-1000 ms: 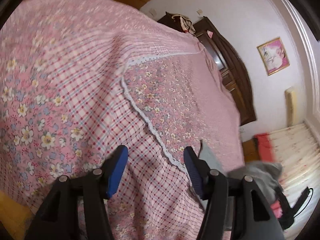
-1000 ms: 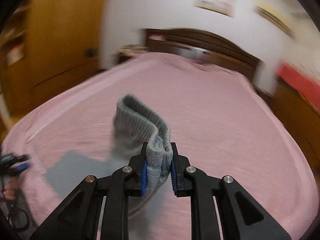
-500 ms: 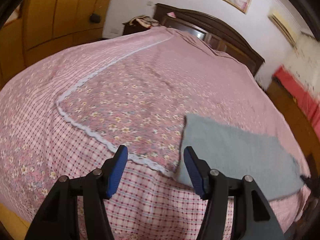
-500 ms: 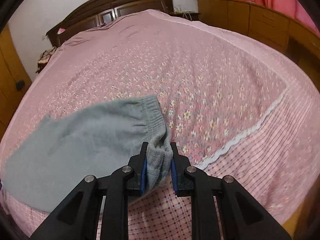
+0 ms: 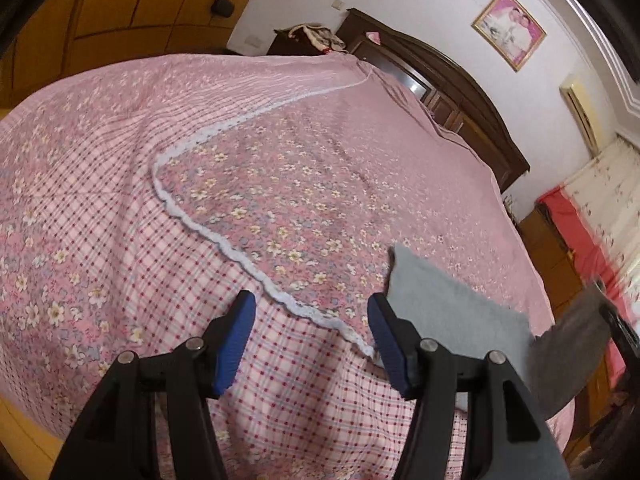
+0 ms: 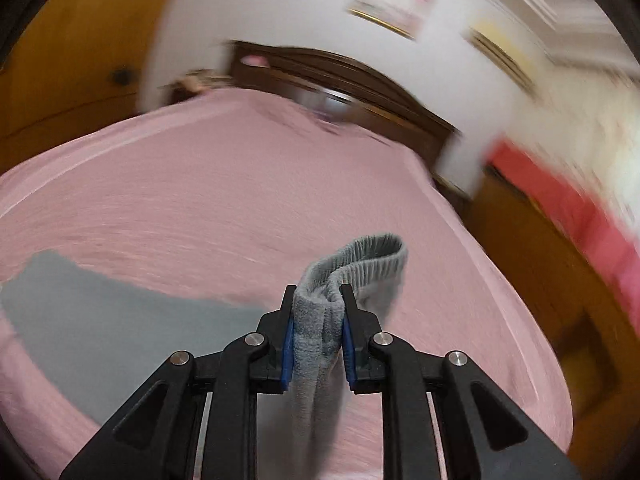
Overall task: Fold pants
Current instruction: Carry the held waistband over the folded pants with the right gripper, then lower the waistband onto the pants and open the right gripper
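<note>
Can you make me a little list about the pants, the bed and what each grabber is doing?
pants: grey pants, part lying on the bed
waistband: ribbed waistband, pinched and lifted
right gripper: right gripper shut on the waistband
left gripper: left gripper open, holding nothing
bed: pink flowery bedspread with white lace trim

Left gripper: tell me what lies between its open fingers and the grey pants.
In the left wrist view, nothing but bedspread: the left gripper stands open over the lace trim, and the grey pants lie just beyond its right finger.
</note>
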A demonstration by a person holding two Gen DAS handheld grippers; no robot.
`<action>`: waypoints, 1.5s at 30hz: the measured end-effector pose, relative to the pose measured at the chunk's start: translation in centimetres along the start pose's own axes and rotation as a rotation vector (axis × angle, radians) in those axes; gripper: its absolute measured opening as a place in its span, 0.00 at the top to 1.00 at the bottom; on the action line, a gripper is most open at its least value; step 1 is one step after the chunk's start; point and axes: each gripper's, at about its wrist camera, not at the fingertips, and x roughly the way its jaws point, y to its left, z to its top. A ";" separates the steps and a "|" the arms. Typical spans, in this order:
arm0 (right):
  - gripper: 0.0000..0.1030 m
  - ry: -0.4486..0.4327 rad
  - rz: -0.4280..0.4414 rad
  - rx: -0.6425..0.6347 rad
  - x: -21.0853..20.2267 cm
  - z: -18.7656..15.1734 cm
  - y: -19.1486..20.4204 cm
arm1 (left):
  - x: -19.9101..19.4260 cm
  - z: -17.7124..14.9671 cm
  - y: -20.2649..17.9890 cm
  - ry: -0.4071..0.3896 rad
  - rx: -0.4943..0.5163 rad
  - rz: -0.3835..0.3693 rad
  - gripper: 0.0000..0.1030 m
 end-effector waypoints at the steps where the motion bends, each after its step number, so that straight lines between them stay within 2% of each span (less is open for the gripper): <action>1: 0.81 -0.007 0.061 -0.016 0.5 0.8 2.8 | -0.1 0.1 0.5 0.002 -0.019 -0.012 0.41; 3: 0.81 0.009 0.223 -0.052 2.2 1.9 9.8 | -0.2 0.2 2.0 0.020 -0.071 -0.056 0.39; 6: 0.81 0.066 0.409 -0.136 4.2 1.7 19.0 | -0.1 0.5 4.4 0.049 -0.193 -0.131 0.39; 9: 0.81 0.074 0.463 -0.249 4.1 0.5 25.6 | -0.4 0.7 6.6 0.047 -0.280 -0.206 0.39; 11: 0.81 0.080 0.483 -0.276 4.0 0.2 27.3 | -0.7 0.7 7.5 0.039 -0.313 -0.223 0.39; 15: 0.81 0.100 0.496 -0.311 4.1 -0.4 27.6 | -1.1 0.7 8.1 0.040 -0.303 -0.211 0.39; 20: 0.81 0.056 0.484 -0.350 2.7 -0.3 27.3 | -1.2 0.8 7.2 0.043 -0.259 -0.175 0.39; 27: 0.81 0.068 0.501 -0.328 2.6 -0.7 27.8 | -1.2 0.7 6.4 0.041 -0.265 -0.180 0.39; 32: 0.81 0.047 0.477 -0.373 2.4 -1.2 29.0 | -1.0 0.9 5.9 0.043 -0.253 -0.170 0.39; 35: 0.80 0.056 0.468 -0.397 2.7 -1.9 30.0 | -0.9 1.0 5.6 0.044 -0.242 -0.165 0.39; 36: 0.75 0.057 0.470 -0.396 2.8 -1.9 30.1 | -0.8 1.1 5.3 0.045 -0.242 -0.165 0.39; 38: 0.66 0.044 0.539 -0.355 2.3 -1.6 30.0 | -0.8 1.1 5.2 0.045 -0.244 -0.168 0.39; 41: 0.66 0.006 0.779 -0.231 0.3 -0.4 28.5 | -0.7 1.0 5.8 0.043 -0.265 -0.208 0.39; 42: 0.66 -0.009 0.821 -0.185 -0.4 0.2 27.5 | -0.9 1.0 6.0 0.038 -0.274 -0.234 0.39; 44: 0.66 -0.025 0.826 -0.113 -1.2 1.2 24.6 | -1.5 1.1 6.0 0.020 -0.259 -0.243 0.39; 45: 0.66 -0.023 0.820 -0.088 -1.3 1.4 23.2 | -1.8 1.2 5.3 0.009 -0.207 -0.203 0.40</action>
